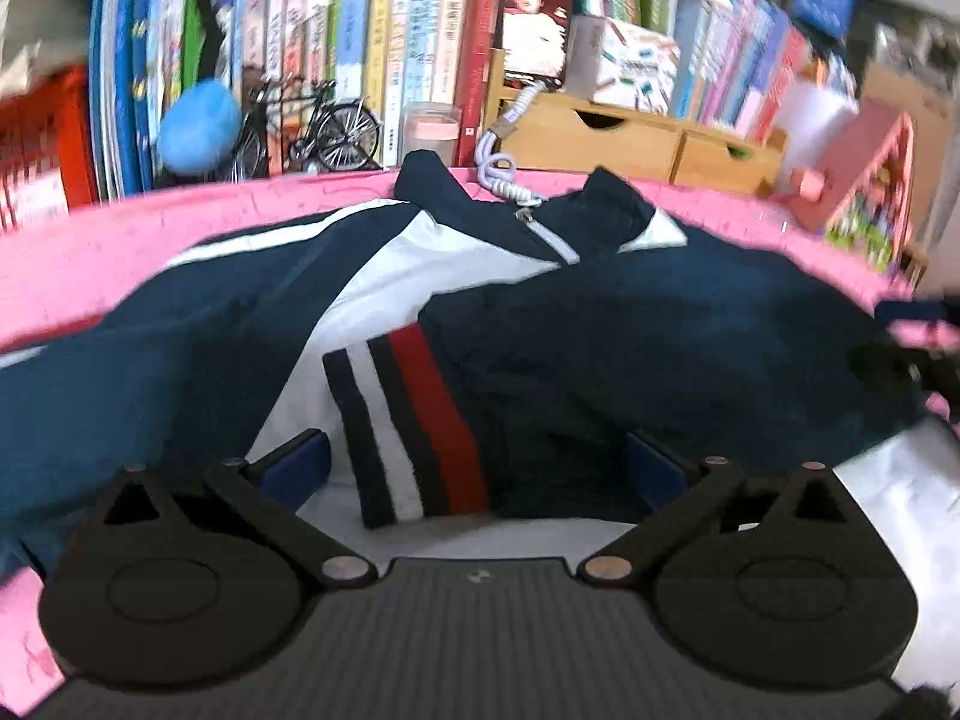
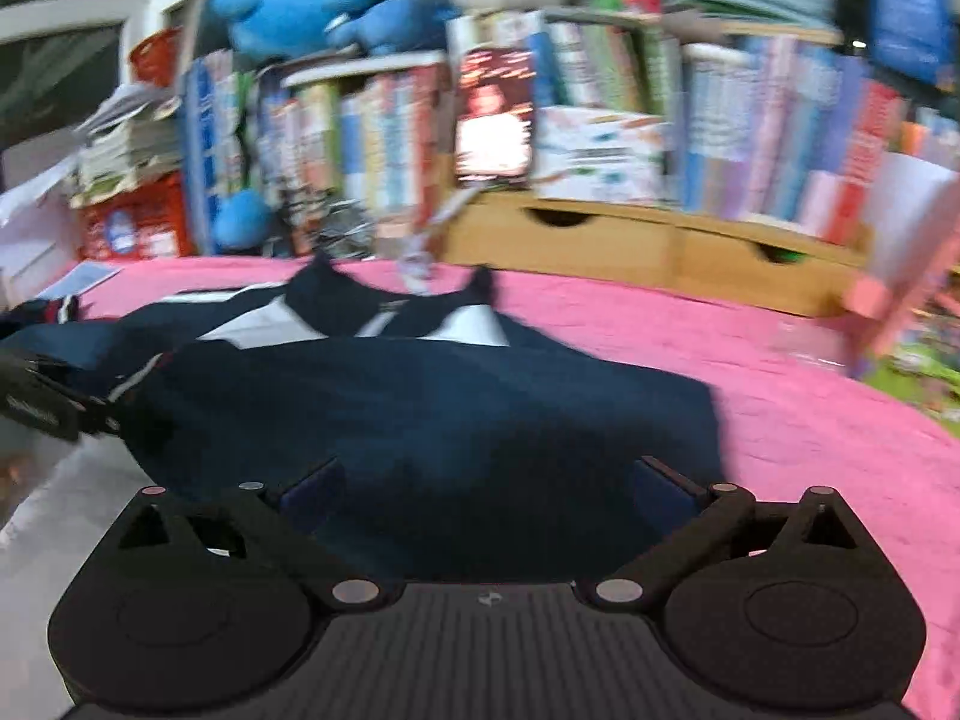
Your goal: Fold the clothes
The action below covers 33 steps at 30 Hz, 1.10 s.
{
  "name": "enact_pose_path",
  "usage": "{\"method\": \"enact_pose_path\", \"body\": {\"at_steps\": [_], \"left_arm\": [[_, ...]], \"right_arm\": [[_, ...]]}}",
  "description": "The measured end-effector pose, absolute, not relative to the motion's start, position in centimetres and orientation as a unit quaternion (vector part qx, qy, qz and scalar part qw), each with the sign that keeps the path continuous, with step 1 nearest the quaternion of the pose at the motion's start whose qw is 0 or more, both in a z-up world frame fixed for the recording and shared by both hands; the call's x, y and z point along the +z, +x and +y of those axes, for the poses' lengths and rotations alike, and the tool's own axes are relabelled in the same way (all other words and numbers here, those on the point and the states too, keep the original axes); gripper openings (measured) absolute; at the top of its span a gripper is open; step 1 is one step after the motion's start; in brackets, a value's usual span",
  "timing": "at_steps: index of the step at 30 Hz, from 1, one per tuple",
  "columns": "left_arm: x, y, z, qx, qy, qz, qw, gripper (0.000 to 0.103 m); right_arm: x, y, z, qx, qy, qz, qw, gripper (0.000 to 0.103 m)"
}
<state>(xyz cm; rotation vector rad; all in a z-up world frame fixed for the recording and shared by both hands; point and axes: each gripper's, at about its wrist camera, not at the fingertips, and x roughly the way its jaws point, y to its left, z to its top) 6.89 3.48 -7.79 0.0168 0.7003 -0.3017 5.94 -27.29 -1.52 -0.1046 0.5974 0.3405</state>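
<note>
Left hand-held gripper point(image 1: 477, 468) spread wide over striped cuff point(image 1: 414, 426) of navy-white jacket point(image 1: 600, 330); right hand-held gripper point(image 2: 489, 483) also spread, above jacket's navy hem; jacket lies on pink-covered bench point(image 2: 810, 396), bookshelf point(image 1: 420, 30) behind

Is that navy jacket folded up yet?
Partly: the jacket has one striped-cuff sleeve laid across its front; the body lies spread.

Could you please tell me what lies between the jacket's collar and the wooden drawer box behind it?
In the left wrist view, a coiled white cord lies there on the pink cloth, running from the wooden drawer box toward the jacket collar.
</note>
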Motion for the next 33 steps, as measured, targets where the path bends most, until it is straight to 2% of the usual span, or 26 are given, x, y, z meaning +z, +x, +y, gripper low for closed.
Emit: {"method": "enact_pose_path", "body": {"at_steps": [4, 6, 12, 15, 19, 22, 28, 30, 31, 33], "left_arm": [[-7.9, 6.7, 2.8, -0.139, 0.033, 0.342, 0.929, 0.103], [-8.0, 6.6, 3.1, -0.141, 0.027, 0.342, 0.929, 0.103], [-7.9, 6.6, 3.1, -0.141, 0.029, 0.342, 0.929, 0.103], [-7.9, 6.6, 3.0, -0.14, 0.03, 0.342, 0.929, 0.103], [-7.9, 6.7, 3.0, -0.139, 0.03, 0.343, 0.928, 0.103], [-7.9, 6.7, 3.1, -0.139, 0.03, 0.343, 0.928, 0.103], [-7.9, 6.8, 3.1, -0.138, 0.029, 0.344, 0.928, 0.103], [-7.8, 6.8, 3.1, -0.137, 0.028, 0.344, 0.928, 0.103], [-7.8, 6.8, 3.1, -0.137, 0.028, 0.345, 0.928, 0.103], [-7.7, 6.9, 3.1, -0.137, 0.027, 0.345, 0.928, 0.103]], "right_arm": [[-3.8, 7.7, -26.0, 0.136, -0.095, 0.328, 0.93, 0.098], [-5.0, 7.8, -28.1, 0.093, -0.115, 0.334, 0.931, 0.101], [-4.8, 7.7, -38.4, -0.046, -0.038, 0.362, 0.93, 0.102], [-2.8, 7.8, -39.5, -0.088, -0.01, 0.361, 0.928, 0.099], [0.2, 8.5, -36.0, 0.0, 0.046, 0.314, 0.948, 0.099], [0.7, 11.0, -30.0, 0.096, 0.035, 0.304, 0.947, 0.099], [-3.3, 15.1, -19.9, 0.183, -0.033, 0.348, 0.919, 0.096], [-4.8, 15.9, -19.3, 0.163, -0.07, 0.36, 0.916, 0.096], [-5.5, 16.3, -19.7, 0.153, -0.084, 0.356, 0.918, 0.101], [-6.1, 17.3, -22.8, 0.109, -0.081, 0.344, 0.929, 0.102]]}}
